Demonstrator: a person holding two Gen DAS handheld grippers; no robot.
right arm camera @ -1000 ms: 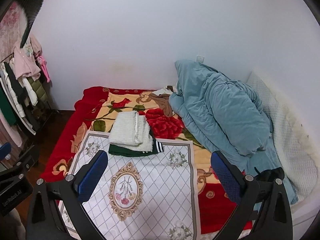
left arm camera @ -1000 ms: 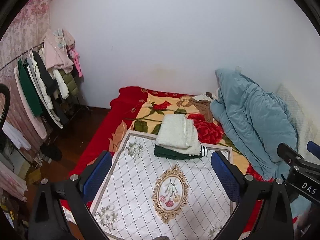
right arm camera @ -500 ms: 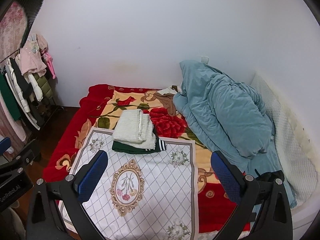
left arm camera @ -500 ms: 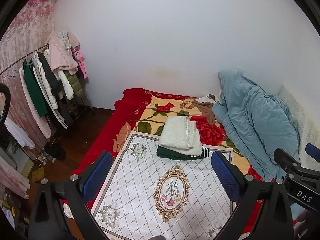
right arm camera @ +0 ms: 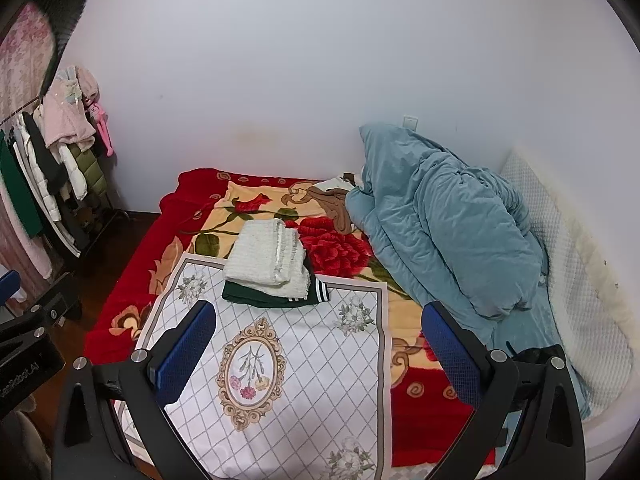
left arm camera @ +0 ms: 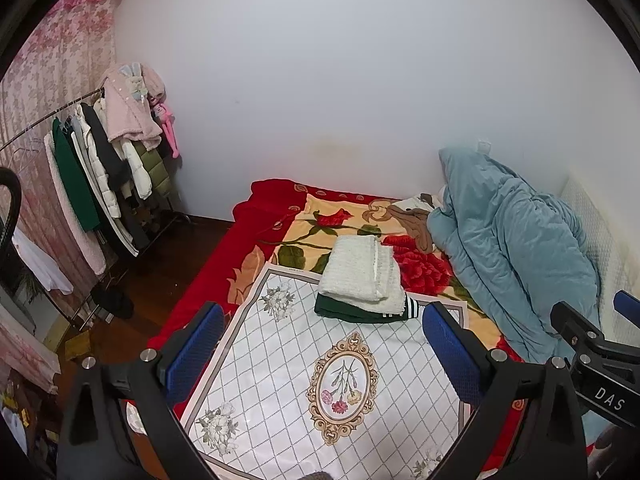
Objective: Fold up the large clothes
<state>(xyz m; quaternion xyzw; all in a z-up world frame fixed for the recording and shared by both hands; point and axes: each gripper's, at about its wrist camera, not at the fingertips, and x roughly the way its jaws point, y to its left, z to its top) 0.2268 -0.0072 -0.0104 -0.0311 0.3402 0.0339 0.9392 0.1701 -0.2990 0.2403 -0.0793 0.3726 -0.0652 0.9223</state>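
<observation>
beyond both spread claws [left arm camera: 322, 350] [right arm camera: 318, 350], folded clothes [left arm camera: 362, 280] [right arm camera: 266, 266]

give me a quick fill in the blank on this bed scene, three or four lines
1. The folded white garment lies on top of a dark ____ one.
2. Both the left gripper and the right gripper are ____ and hold nothing.
3. The bunched-up quilt against the wall is ____ in colour.
4. Coats hang on a rack to the ____ of the bed.

Missing words: green; open; blue; left
</observation>
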